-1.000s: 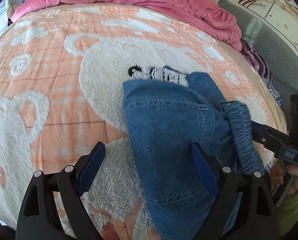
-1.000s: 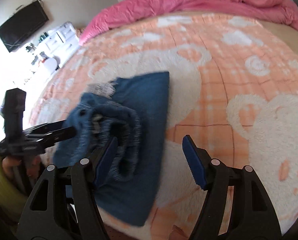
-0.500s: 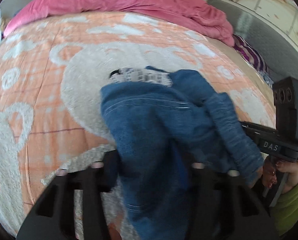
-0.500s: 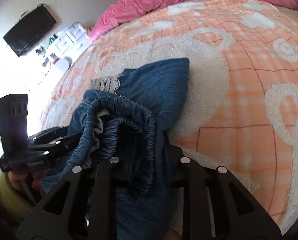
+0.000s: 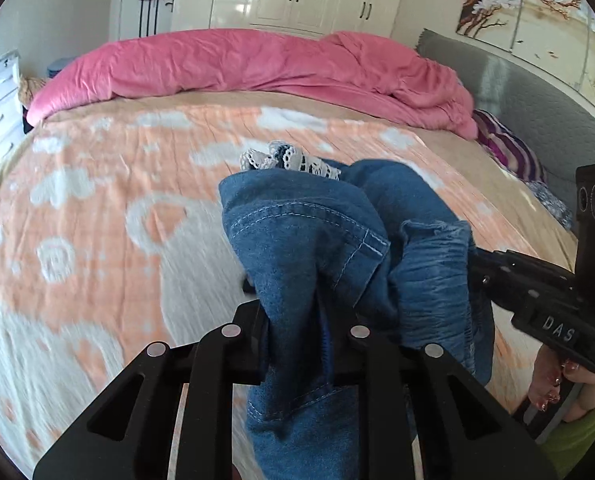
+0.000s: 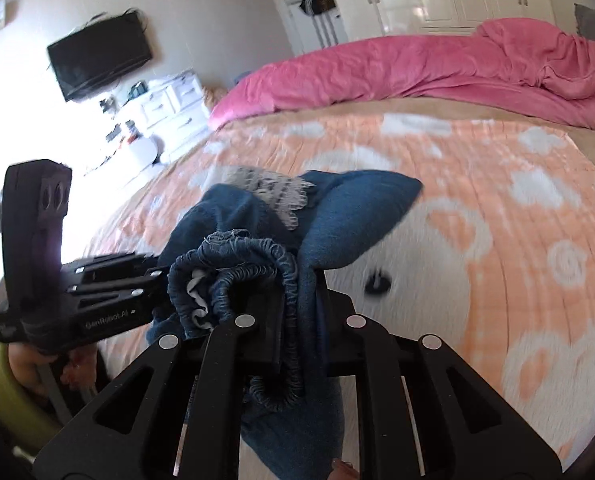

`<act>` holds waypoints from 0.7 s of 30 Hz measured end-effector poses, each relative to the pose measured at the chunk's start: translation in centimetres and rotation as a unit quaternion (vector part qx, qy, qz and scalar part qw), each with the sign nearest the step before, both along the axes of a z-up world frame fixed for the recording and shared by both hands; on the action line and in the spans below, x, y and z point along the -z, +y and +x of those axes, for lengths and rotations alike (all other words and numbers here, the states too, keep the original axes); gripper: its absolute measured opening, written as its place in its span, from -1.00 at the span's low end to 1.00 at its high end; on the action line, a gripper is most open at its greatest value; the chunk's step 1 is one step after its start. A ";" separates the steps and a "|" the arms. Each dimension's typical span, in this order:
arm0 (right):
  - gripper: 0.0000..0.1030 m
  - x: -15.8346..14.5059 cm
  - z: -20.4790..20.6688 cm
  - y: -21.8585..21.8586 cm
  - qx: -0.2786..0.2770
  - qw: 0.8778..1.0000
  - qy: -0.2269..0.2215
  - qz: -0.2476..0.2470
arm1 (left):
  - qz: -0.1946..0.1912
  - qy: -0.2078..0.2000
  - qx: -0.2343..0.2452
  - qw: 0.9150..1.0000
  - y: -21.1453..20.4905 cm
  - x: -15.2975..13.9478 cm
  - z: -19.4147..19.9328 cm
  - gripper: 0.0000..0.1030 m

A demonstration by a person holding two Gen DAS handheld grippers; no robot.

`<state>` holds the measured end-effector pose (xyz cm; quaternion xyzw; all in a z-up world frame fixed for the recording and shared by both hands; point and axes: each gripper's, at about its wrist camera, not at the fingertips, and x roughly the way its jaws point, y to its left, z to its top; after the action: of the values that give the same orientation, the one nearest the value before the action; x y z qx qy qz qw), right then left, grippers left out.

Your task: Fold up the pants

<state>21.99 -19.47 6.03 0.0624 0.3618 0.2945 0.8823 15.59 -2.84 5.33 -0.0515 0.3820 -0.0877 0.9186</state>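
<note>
The blue denim pants (image 5: pixel 297 240) with white lace trim (image 5: pixel 297 162) are bunched and lifted above the orange and white bed blanket (image 5: pixel 97 220). My left gripper (image 5: pixel 293 320) is shut on a fold of the denim. My right gripper (image 6: pixel 297 312) is shut on the elastic waistband (image 6: pixel 257 264) and the cloth beside it. The right gripper also shows in the left wrist view (image 5: pixel 537 292), touching the waistband side. The left gripper shows in the right wrist view (image 6: pixel 97 292) at the left of the bundle.
A rumpled pink duvet (image 5: pixel 257 64) lies along the far side of the bed. A grey headboard (image 5: pixel 537 92) and striped cloth (image 5: pixel 505 148) are at the right. A white dresser (image 6: pixel 165 100) and wall TV (image 6: pixel 97 56) stand beyond the bed.
Both grippers went from open around the pants to shut on them. The pants have been raised off the blanket and both cameras tilted up.
</note>
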 end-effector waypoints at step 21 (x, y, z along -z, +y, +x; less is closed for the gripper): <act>-0.33 10.0 6.2 -1.0 0.105 0.986 0.106 -0.069 | 0.001 0.068 -0.054 0.996 2.6 7.7 7.1 0.05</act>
<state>28.23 -20.51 -4.01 0.0700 0.4638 0.1658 0.8674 22.64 -0.25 -2.39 -0.0769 0.4403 -0.0341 0.8939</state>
